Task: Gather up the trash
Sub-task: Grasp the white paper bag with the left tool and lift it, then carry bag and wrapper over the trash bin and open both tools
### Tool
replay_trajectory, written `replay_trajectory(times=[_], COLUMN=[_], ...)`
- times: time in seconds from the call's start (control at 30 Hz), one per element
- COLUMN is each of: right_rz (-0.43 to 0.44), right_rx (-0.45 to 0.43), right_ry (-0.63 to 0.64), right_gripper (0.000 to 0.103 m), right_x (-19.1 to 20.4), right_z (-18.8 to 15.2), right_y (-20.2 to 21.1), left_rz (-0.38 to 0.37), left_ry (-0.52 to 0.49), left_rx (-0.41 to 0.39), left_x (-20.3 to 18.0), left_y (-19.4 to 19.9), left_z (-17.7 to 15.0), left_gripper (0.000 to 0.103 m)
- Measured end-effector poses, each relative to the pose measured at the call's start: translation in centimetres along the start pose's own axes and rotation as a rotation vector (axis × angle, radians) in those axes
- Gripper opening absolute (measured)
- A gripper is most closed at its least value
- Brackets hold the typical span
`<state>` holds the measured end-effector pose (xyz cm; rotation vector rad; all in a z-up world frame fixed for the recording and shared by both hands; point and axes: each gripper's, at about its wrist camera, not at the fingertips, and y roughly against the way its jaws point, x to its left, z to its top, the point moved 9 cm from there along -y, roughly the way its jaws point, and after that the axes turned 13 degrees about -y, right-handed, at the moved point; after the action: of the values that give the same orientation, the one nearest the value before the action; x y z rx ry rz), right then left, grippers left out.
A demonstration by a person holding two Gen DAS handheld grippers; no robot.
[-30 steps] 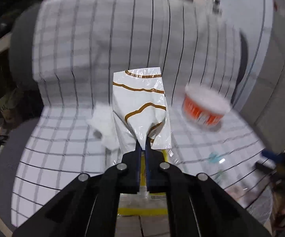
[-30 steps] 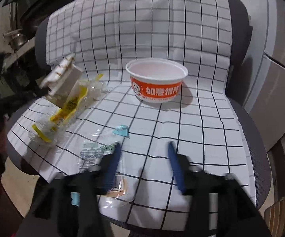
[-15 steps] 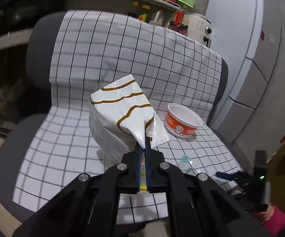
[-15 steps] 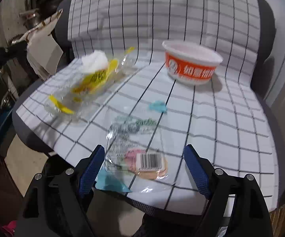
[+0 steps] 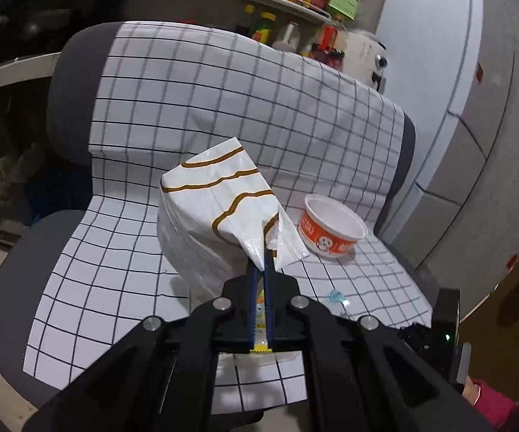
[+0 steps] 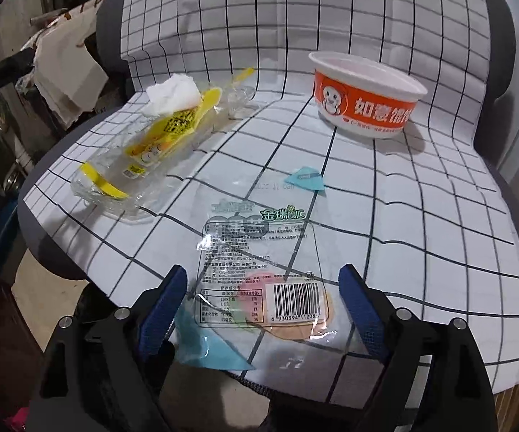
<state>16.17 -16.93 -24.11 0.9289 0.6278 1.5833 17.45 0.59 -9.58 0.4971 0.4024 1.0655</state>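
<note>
The white bag (image 5: 216,216) hides the chair seat's (image 5: 90,252) middle.

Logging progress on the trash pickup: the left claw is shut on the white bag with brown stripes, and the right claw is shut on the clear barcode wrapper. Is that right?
Not quite. The right claw is open, its blue pads on either side of the clear barcode wrapper, which lies flat on the checked cloth, as the right wrist view shows. The left claw is indeed shut on the white bag with brown stripes.
</note>
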Motion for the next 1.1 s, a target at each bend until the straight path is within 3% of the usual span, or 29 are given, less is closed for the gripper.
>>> replay_trajectory(times=[0.33, 0.4, 0.47, 0.57, 0.73, 0.83, 0.97, 1.03, 1.07, 1.1], right_rz=[0.003, 0.058, 0.041, 0.074, 0.077, 0.044, -0.076, -0.071, -0.071, -0.066], right_rx=[-0.001, -0.037, -0.125, -0.116, -0.018, -0.045, -0.069, -0.069, -0.074, -0.080], right_ry=[0.044, 0.038, 0.020, -0.048, -0.106, -0.074, 0.016, 0.005, 0.003, -0.003], right_gripper=[0.087, 0.074, 0.084, 0.087, 0.072, 0.070, 0.071, 0.066, 0.059, 0.044], right_x=[0.3, 0.4, -0.8, -2.9, -4.6, -4.0, -3.0, -2.8, -2.7, -2.8], right_z=[-0.2, 0.0, 0.9, 1.1, -1.2, -1.7, -2.0, -2.0, -2.0, -1.9], right_y=[-0.7, 0.8, 3.1, 4.5, 2.9, 2.7, 1.9, 2.0, 2.1, 2.3], left_rz=[-0.003, 0.007, 0.001, -0.004, -0.039, -0.046, -0.044, -0.040, -0.038, -0.038], left_ry=[-0.036, -0.046, -0.051, -0.068, -0.072, -0.079, -0.074, -0.071, -0.070, -0.068], left_rx=[0.052, 0.060, 0.069, 0.073, 0.083, 0.097, 0.100, 0.099, 0.100, 0.102], left_x=[-2.0, -2.3, -2.6, -3.2, -4.7, -5.2, -5.2, -5.1, -5.1, -5.0], left_y=[-1.9, -1.9, -1.8, -1.7, -2.4, -2.8, -2.9, -2.8, -2.8, -2.9], left_z=[-1.6, -2.0, -2.3, -2.6, -3.2, -3.7, -3.9, -4.0, -4.0, -4.1], left_gripper=[0.001, 0.001, 0.001, 0.001, 0.001, 0.001, 0.001, 0.001, 0.001, 0.001])
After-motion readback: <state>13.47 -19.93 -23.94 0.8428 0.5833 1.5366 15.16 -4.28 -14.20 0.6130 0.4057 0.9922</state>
